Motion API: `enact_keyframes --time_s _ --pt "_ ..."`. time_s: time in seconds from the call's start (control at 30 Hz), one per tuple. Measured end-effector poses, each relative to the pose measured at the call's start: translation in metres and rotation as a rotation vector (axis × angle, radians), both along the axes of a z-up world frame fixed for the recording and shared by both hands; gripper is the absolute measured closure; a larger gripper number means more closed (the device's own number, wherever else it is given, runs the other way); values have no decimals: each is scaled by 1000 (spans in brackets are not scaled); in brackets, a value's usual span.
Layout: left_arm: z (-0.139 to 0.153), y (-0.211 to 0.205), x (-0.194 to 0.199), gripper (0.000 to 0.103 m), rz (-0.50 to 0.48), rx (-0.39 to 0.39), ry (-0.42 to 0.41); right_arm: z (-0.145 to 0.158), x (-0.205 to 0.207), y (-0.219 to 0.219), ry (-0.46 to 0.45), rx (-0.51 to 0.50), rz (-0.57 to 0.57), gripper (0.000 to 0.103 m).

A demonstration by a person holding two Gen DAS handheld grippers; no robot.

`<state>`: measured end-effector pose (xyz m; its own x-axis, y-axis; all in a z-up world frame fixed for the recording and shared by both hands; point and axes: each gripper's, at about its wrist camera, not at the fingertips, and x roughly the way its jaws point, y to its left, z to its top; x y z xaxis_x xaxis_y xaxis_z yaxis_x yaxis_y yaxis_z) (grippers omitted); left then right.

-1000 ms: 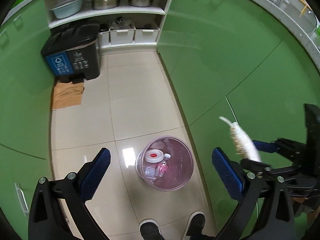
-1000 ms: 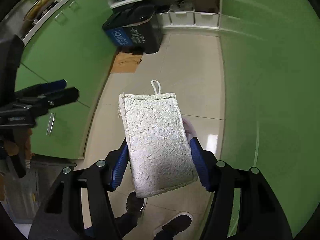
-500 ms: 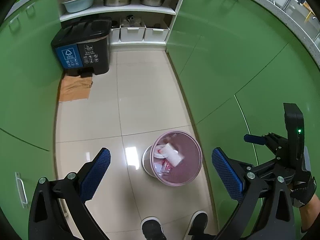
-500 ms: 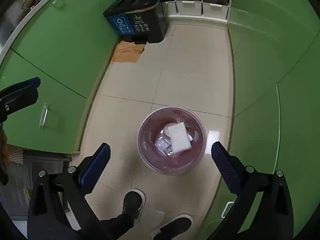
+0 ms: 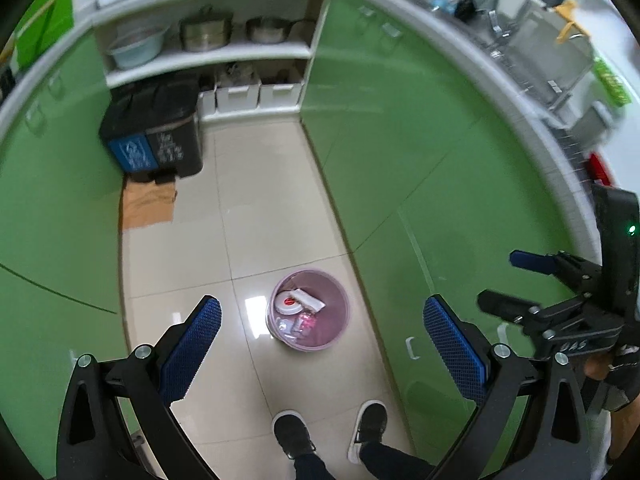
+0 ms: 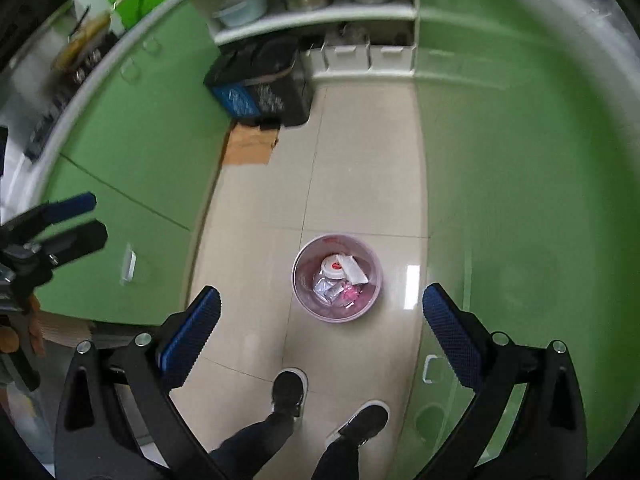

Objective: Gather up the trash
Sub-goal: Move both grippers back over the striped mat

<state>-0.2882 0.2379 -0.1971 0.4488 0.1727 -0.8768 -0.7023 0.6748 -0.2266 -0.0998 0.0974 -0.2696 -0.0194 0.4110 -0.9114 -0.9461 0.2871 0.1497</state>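
Dropped from the right gripper (image 6: 320, 320), the soft, light sponge (image 6: 352, 268) lies in the bin (image 6: 304, 308); both grippers' jaws gape wide, left gripper (image 5: 320, 332) empty too.

The bin (image 6: 337, 280) is pale pink, see-through; inside lies a white sponge (image 6: 352, 269) and a white lid (image 6: 334, 267) with a red spot; the cupboards (image 6: 520, 168) are bright green; the floor (image 6: 360, 168) is shiny beige tiles; the gripper pads (image 6: 450, 330) are blue with tiny bumps.

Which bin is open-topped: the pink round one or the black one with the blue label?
The round pink plastic bin on the floor tiles: its top is open, with trash visible inside. The black bin with the blue label by the shelves has its lids shut.
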Motion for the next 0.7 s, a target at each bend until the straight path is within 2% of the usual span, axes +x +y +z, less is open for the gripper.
enact_keyframes --time_s 0.17,0.27,0.53,0.7 --pt "74 -31 22 6 -82 28 -8 96 17 -50 -29 63 -91 3" --pt "105 -51 42 6 -141 55 -29 132 31 -86 -57 96 -152 3" --pt "148 -120 127 6 -348 100 -85 180 92 -201 -110 149 -361 3" --pt "160 -171 188 6 -454 108 -117 191 131 -266 -137 152 -445 3"
